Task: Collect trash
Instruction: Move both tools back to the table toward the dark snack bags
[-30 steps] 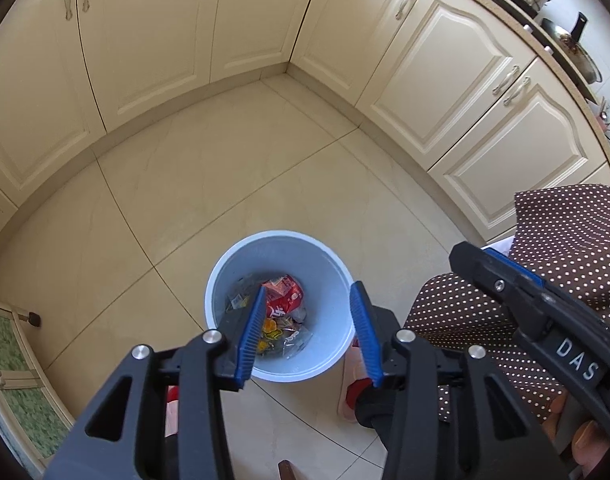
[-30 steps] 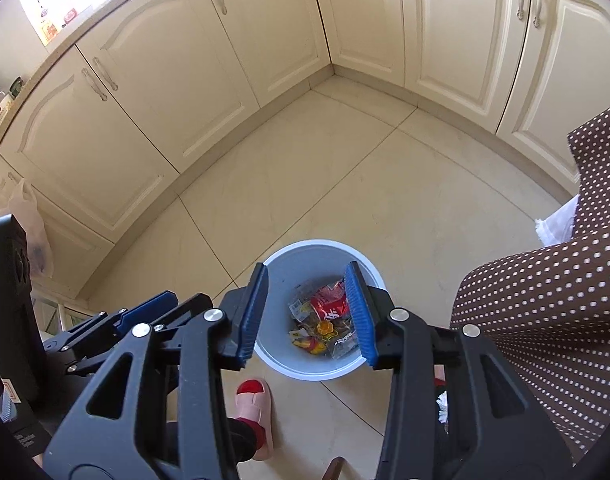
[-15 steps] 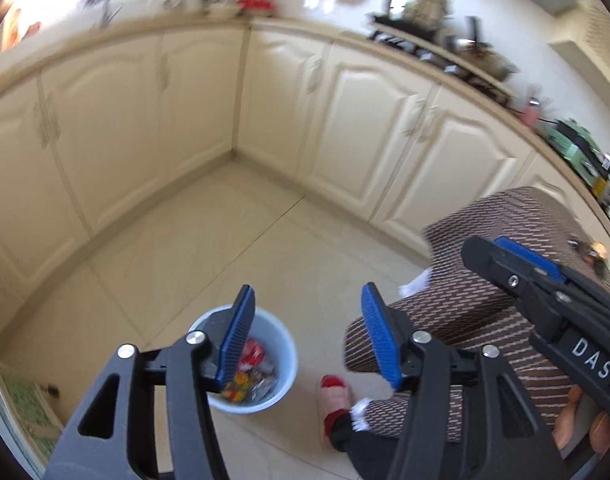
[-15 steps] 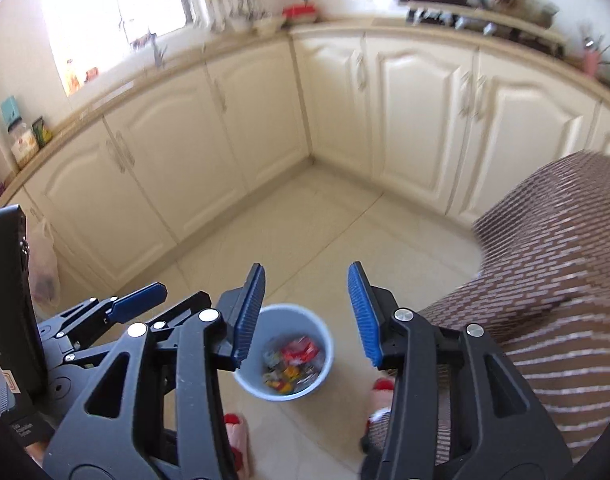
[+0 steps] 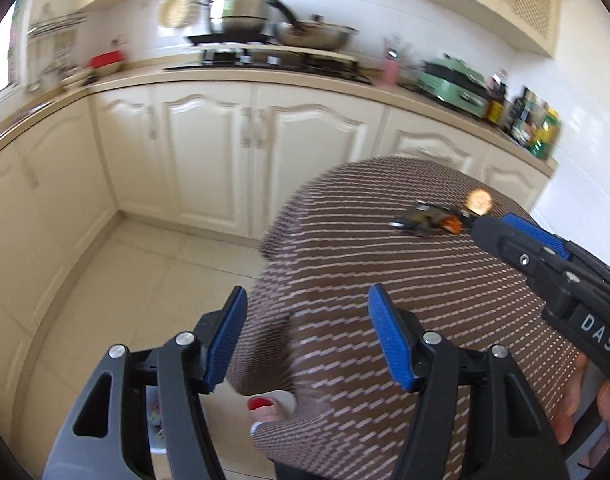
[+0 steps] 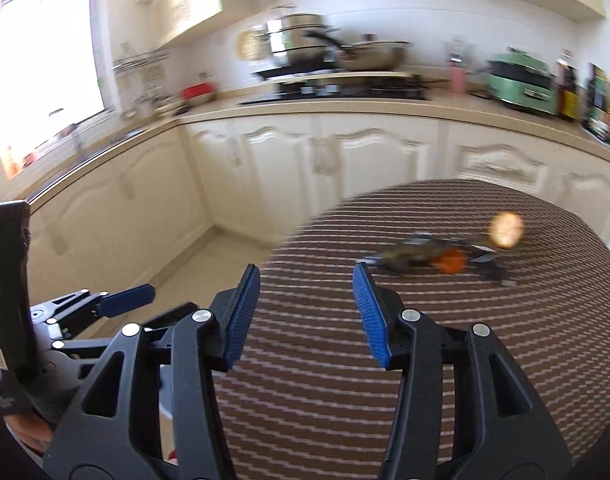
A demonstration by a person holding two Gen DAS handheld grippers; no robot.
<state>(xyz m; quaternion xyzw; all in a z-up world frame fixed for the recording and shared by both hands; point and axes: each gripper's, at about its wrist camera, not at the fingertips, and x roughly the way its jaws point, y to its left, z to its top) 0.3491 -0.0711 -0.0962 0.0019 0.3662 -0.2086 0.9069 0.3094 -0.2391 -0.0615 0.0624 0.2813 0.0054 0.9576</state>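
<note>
My left gripper (image 5: 307,334) is spread wide with nothing between its blue pads (image 5: 389,340). My right gripper (image 6: 307,314) is spread wide too, and it holds nothing.

Both point at a round table with a brown spotted cloth (image 6: 385,360). The trash is on the far side of that table. It is a dark, crumpled wrapper (image 6: 409,256) (blurry, so I cannot read it). It lies flat, and its long side runs from left to right across the table. Just beside its right end is a small orange bit (image 6: 449,260), and near that is a round, golden thing like a cracker (image 6: 505,229). I see the same wrapper (image 5: 419,220) and round thing (image 5: 479,200) in my left view, close to the tip of my right gripper (image 5: 501,236).

My right gripper is nearer the trash than my left one, but not touching it.

Behind the table are cream cupboards (image 6: 345,168). On the counter sit a stove with a steel pot (image 6: 297,46) and a wok (image 6: 373,56), and a green cooker (image 6: 521,80).
</note>
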